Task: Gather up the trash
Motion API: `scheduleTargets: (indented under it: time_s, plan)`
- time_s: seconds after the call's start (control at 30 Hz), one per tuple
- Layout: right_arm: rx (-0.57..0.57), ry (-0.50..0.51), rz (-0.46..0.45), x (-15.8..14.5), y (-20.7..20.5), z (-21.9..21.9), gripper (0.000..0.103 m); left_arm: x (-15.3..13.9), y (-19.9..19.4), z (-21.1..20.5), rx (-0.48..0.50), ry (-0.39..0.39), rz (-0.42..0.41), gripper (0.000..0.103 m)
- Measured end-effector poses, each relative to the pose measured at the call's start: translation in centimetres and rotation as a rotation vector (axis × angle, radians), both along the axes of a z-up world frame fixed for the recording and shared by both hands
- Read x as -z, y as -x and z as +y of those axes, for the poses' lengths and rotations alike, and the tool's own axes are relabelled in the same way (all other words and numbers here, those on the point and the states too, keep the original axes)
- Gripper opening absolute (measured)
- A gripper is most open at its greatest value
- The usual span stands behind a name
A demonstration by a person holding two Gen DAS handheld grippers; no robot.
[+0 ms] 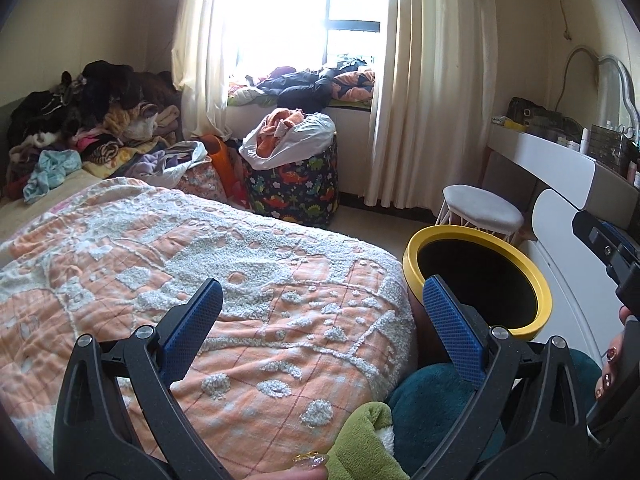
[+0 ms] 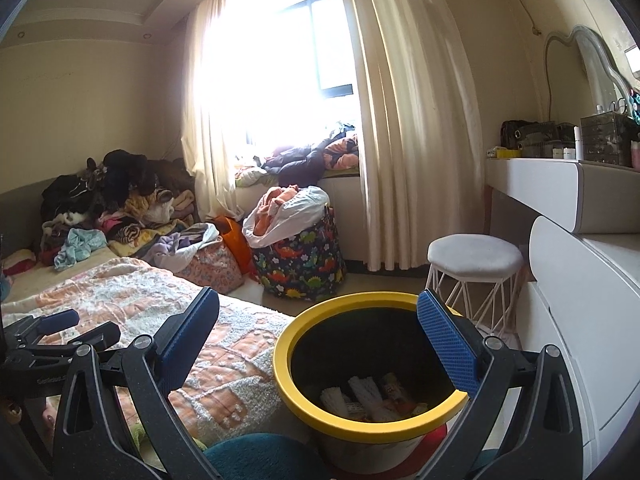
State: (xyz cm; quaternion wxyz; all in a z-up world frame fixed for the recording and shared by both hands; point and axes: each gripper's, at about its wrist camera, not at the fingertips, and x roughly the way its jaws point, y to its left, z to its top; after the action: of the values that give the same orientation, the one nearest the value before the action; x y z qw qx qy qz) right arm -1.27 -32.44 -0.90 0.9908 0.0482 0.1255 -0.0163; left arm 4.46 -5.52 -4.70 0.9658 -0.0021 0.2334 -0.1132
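Observation:
A trash bin with a yellow rim (image 2: 298, 394) stands on the floor between the bed and the white cabinet; several wrappers and crumpled papers (image 2: 370, 398) lie at its bottom. My right gripper (image 2: 318, 326) hovers open just above the bin's mouth, nothing between its blue pads. My left gripper (image 1: 322, 310) is open too, held over the foot of the bed with its right pad near the bin rim (image 1: 536, 280). In the right wrist view the left gripper (image 2: 60, 322) shows at the left edge. No loose trash shows on the blanket.
An orange and white blanket (image 1: 200, 264) covers the bed, with clothes piled (image 1: 80, 120) at its head. A dinosaur-print hamper (image 2: 300, 256) and a white stool (image 2: 474, 258) stand by the curtained window. A white dresser (image 2: 568, 280) runs along the right. Teal and green fabric (image 1: 420, 412) lies below.

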Motion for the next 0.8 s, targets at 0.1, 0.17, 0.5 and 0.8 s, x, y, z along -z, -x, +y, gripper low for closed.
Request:
scheduleTargets:
  time_s: [0.1, 0.17, 0.5, 0.8]
  plan:
    - [-0.009, 0.000, 0.002, 0.12, -0.07, 0.09, 0.096, 0.02, 0.03, -0.05, 0.002, 0.002, 0.003, 0.092]
    - [-0.009, 0.006, 0.001, 0.17, -0.06, 0.14, 0.096, 0.04, 0.06, -0.12, 0.001, 0.002, 0.003, 0.092]
    - [-0.011, 0.005, -0.004, 0.18, 0.05, 0.19, 0.096, 0.04, 0.04, -0.01, 0.002, 0.003, 0.003, 0.092]
    - [-0.007, -0.001, -0.002, 0.21, 0.01, 0.12, 0.096, 0.04, 0.02, 0.04, 0.003, 0.003, 0.003, 0.092]
